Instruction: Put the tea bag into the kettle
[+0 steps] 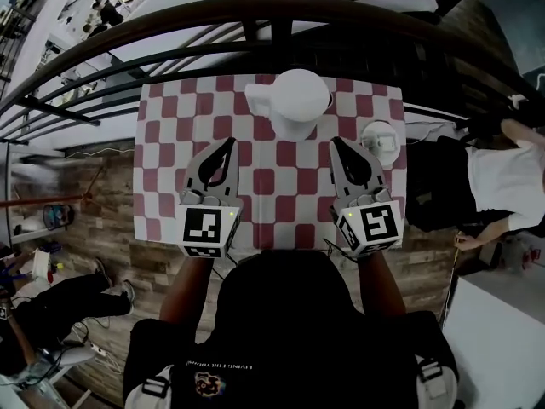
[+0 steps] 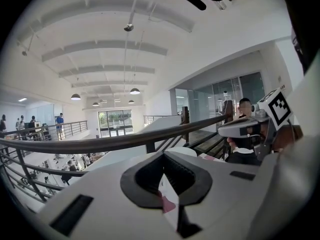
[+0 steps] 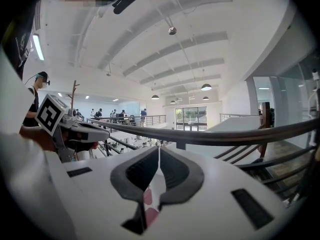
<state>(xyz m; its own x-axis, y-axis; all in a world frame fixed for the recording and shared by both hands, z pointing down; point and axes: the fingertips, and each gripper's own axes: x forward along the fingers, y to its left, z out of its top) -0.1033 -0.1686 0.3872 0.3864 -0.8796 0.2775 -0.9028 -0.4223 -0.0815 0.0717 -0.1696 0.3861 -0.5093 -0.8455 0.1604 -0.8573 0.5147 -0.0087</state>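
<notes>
A white kettle (image 1: pixel 290 101) with its lid on stands at the far middle of the red-and-white checked table (image 1: pixel 170 143). To its right sits a small white round dish (image 1: pixel 379 137); what it holds is too small to tell. My left gripper (image 1: pixel 231 142) hovers over the cloth, near and left of the kettle, its jaws shut and empty. My right gripper (image 1: pixel 335 141) mirrors it on the right, between kettle and dish, also shut with nothing held. In the left gripper view the jaw tips of the left gripper (image 2: pixel 163 157) meet, and in the right gripper view those of the right gripper (image 3: pixel 159 150) do too.
A dark metal railing (image 1: pixel 255 15) runs just beyond the table's far edge, with an open hall below. A person in a white top (image 1: pixel 502 177) stands to the right, and another sits at lower left (image 1: pixel 51 305). A white tabletop corner (image 1: pixel 502 339) lies at lower right.
</notes>
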